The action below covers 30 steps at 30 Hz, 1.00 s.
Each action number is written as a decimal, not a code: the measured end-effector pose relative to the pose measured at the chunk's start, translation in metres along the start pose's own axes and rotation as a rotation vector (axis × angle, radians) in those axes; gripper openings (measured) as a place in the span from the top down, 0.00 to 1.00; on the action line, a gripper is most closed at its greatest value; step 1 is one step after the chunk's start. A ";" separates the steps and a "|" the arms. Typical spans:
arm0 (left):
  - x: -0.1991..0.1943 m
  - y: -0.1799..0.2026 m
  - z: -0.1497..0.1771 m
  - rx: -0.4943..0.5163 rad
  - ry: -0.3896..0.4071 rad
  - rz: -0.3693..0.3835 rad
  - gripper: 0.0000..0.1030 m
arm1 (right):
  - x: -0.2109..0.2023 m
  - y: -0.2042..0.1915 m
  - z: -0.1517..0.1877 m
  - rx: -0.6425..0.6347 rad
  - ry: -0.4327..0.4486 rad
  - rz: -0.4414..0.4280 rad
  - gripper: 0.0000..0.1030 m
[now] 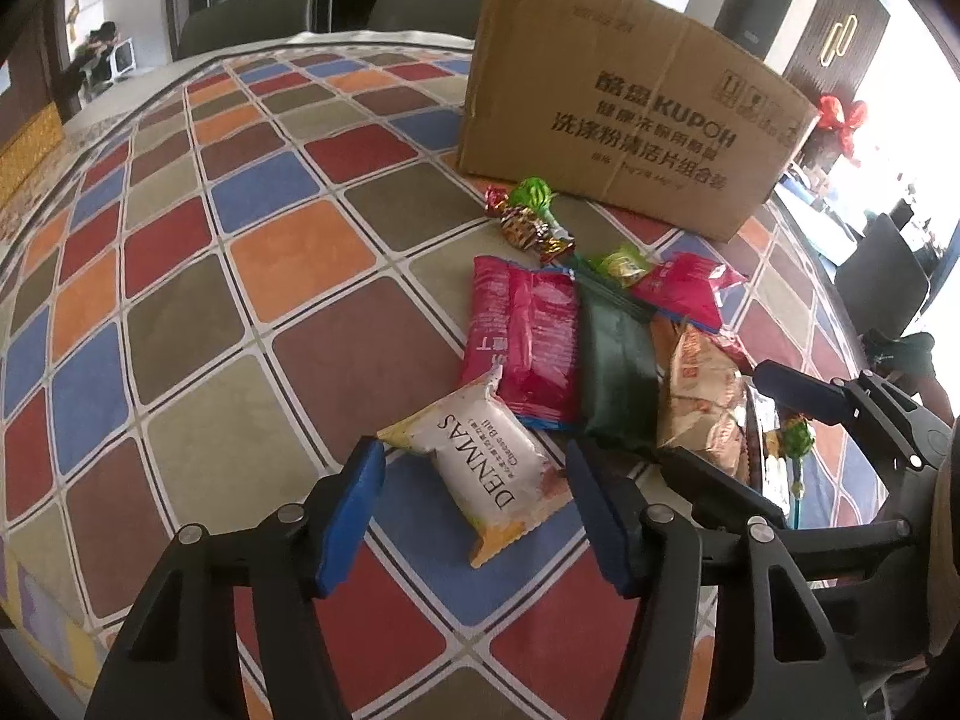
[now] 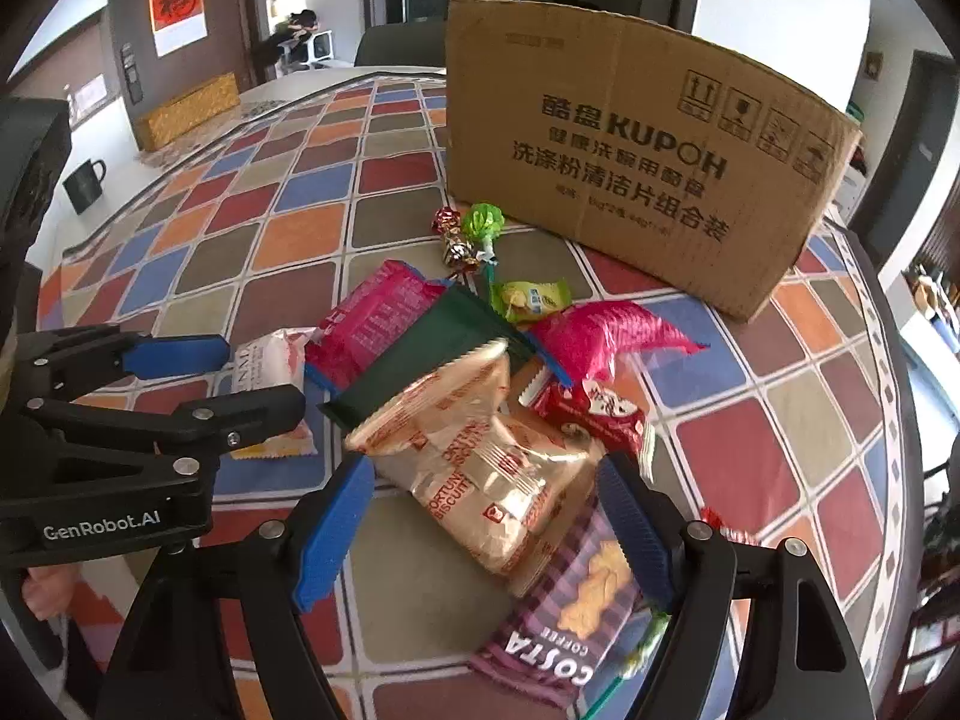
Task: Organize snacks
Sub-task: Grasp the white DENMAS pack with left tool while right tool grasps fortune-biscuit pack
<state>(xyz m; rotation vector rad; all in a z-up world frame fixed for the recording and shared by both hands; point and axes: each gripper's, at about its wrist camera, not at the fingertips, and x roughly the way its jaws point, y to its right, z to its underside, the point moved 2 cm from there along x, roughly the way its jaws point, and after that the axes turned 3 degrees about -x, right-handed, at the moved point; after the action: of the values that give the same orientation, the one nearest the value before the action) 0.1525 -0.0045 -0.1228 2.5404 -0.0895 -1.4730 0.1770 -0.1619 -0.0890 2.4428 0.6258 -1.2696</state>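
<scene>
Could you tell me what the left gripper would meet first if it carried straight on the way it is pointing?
Most likely the white DENMAS packet: it lies between the left gripper's open fingers, apparently untouched, though depth is hard to judge.

- Setting: a home dining room.
- Large round surface (image 2: 780, 420) under a chequered multicolour cloth, chairs (image 1: 240, 24) drawn up at its far edge.
- Red paper decoration (image 2: 177, 0) on a dark door.
- Black mug (image 2: 84, 183) on a side counter; doorway to another room behind.
</scene>
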 end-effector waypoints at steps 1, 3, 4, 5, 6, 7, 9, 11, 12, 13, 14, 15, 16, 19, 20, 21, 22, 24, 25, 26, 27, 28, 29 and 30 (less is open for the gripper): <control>0.002 -0.001 -0.001 -0.004 -0.004 0.002 0.41 | 0.002 -0.001 -0.002 -0.009 -0.002 0.000 0.25; 0.004 -0.002 -0.002 -0.013 -0.012 0.004 0.43 | 0.005 -0.001 -0.004 -0.018 -0.003 -0.001 0.26; 0.006 -0.003 -0.003 -0.018 -0.016 0.005 0.44 | 0.007 -0.002 -0.005 -0.022 -0.004 -0.001 0.26; 0.007 -0.004 -0.003 -0.021 -0.019 0.005 0.48 | 0.008 -0.002 -0.006 -0.025 -0.003 -0.001 0.26; 0.008 -0.004 -0.003 -0.023 -0.023 0.004 0.51 | 0.010 -0.002 -0.007 -0.027 -0.003 -0.002 0.27; 0.009 -0.005 -0.003 -0.027 -0.029 0.008 0.52 | 0.012 -0.002 -0.008 -0.030 -0.008 -0.005 0.29; 0.009 -0.006 -0.004 -0.033 -0.030 0.013 0.53 | 0.014 -0.003 -0.009 -0.034 -0.010 -0.010 0.33; 0.009 -0.005 -0.003 -0.024 -0.027 0.011 0.54 | 0.014 -0.002 -0.010 -0.028 -0.006 -0.006 0.40; 0.009 -0.004 -0.003 -0.020 -0.025 0.009 0.54 | 0.014 -0.002 -0.011 -0.024 -0.007 -0.007 0.44; 0.009 -0.004 -0.002 -0.016 -0.023 0.010 0.55 | 0.013 -0.001 -0.011 -0.018 -0.006 -0.011 0.47; 0.008 -0.004 -0.002 -0.016 -0.023 0.012 0.56 | 0.012 0.000 -0.011 -0.004 -0.003 -0.016 0.51; 0.008 -0.004 -0.002 -0.015 -0.024 0.015 0.56 | 0.011 0.001 -0.010 0.004 -0.001 -0.017 0.56; 0.008 -0.004 -0.002 -0.013 -0.024 0.018 0.57 | 0.010 0.001 -0.010 0.013 0.003 -0.019 0.56; 0.006 -0.003 -0.001 -0.008 -0.019 0.025 0.60 | 0.005 0.001 -0.010 0.029 0.019 -0.017 0.61; 0.005 -0.003 0.000 -0.007 -0.016 0.027 0.60 | 0.003 0.000 -0.010 0.031 0.024 -0.016 0.61; 0.003 -0.003 0.000 -0.007 -0.011 0.031 0.61 | 0.002 -0.001 -0.009 0.033 0.030 -0.015 0.62; 0.001 -0.002 0.000 -0.006 -0.005 0.032 0.61 | 0.000 -0.002 -0.009 0.038 0.035 -0.016 0.62; -0.004 -0.002 0.000 -0.001 0.008 0.032 0.61 | -0.004 -0.003 -0.009 0.049 0.041 -0.024 0.63; -0.008 -0.001 0.000 0.002 0.018 0.033 0.61 | -0.006 -0.003 -0.009 0.057 0.046 -0.024 0.63; -0.011 -0.001 -0.001 0.005 0.024 0.035 0.61 | -0.009 -0.003 -0.008 0.063 0.051 -0.025 0.63; -0.015 0.000 -0.001 0.009 0.034 0.037 0.61 | -0.011 -0.003 -0.008 0.069 0.055 -0.025 0.63; -0.018 0.002 -0.002 0.015 0.043 0.037 0.61 | -0.014 -0.003 -0.008 0.079 0.062 -0.025 0.63; -0.022 0.003 -0.002 0.022 0.053 0.036 0.61 | -0.016 -0.003 -0.008 0.085 0.069 -0.024 0.63; -0.025 0.004 -0.003 0.029 0.063 0.037 0.61 | -0.019 -0.002 -0.007 0.092 0.075 -0.023 0.63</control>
<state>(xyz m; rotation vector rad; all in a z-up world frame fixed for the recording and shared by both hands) 0.1427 -0.0044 -0.0990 2.5916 -0.1483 -1.3872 0.1715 -0.1610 -0.0694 2.5755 0.6300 -1.2457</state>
